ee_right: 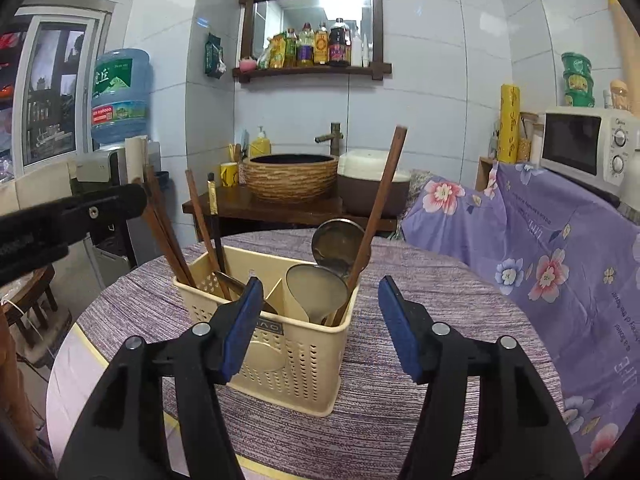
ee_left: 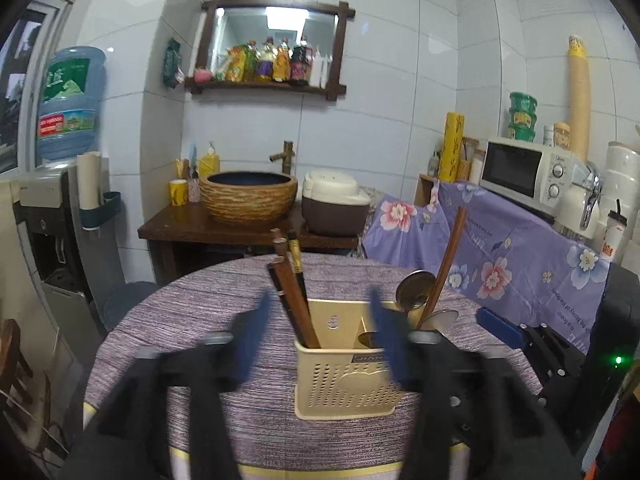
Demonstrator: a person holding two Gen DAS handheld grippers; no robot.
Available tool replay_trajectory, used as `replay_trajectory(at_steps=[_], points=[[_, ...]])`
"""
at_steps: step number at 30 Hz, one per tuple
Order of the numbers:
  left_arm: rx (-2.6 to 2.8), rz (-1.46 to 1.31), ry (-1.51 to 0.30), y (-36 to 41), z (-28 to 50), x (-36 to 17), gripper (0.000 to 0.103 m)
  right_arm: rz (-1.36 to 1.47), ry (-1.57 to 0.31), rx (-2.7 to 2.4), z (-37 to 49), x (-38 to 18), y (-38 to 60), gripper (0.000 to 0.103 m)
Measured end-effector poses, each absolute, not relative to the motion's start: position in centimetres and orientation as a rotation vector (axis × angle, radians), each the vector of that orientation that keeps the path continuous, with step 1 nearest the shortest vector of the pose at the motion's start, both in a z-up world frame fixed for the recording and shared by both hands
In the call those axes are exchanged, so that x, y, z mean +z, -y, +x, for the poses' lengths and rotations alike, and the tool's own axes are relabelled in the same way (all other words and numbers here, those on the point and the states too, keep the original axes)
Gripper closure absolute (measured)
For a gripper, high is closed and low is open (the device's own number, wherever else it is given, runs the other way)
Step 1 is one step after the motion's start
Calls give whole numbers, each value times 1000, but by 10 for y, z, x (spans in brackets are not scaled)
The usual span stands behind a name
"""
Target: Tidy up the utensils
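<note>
Your left hand-held gripper [ee_left: 316, 320] and right hand-held gripper [ee_right: 320, 312] both spread wide, empty, facing perforated cream plastic utensil caddy [ee_right: 280, 352] on desk [ee_right: 420, 400].

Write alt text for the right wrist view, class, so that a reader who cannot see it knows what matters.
Open right tongs with blue pads hover empty before a cream perforated utensil holder on a round purple-clothed table. The holder keeps chopsticks in its left compartment and metal spoons plus a lone chopstick in its right. The left tongs reach in from the left edge.
</note>
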State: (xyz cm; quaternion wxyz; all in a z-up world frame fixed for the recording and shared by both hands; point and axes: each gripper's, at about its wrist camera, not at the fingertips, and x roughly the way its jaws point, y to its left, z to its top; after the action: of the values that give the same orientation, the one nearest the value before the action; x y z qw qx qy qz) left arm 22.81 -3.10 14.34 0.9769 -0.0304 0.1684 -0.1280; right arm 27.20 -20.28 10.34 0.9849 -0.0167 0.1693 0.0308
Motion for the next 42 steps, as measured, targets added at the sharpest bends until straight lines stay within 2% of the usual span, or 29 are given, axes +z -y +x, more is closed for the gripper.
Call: replay_trajectory(at_steps=[2, 4, 10, 18, 24, 42], points=[[-242, -73, -292, 20, 209, 141, 20, -46, -338, 45, 253, 103, 208, 33], [-239, -63, -262, 11, 189, 136, 5, -54, -330, 31, 228, 99, 213, 19], [-203, -26, -213, -12, 125, 105, 5, -66, -292, 0, 141, 68, 215, 6], [-135, -110, -213, -25, 39, 52, 5, 13, -263, 10, 37, 23, 204, 6], [-133, -97, -262, -23, 7, 34, 5, 0, -248, -17, -7, 13, 196, 6], [-115, -67, -255, -20, -13, 23, 5, -28, -198, -23, -23, 22, 196, 6]])
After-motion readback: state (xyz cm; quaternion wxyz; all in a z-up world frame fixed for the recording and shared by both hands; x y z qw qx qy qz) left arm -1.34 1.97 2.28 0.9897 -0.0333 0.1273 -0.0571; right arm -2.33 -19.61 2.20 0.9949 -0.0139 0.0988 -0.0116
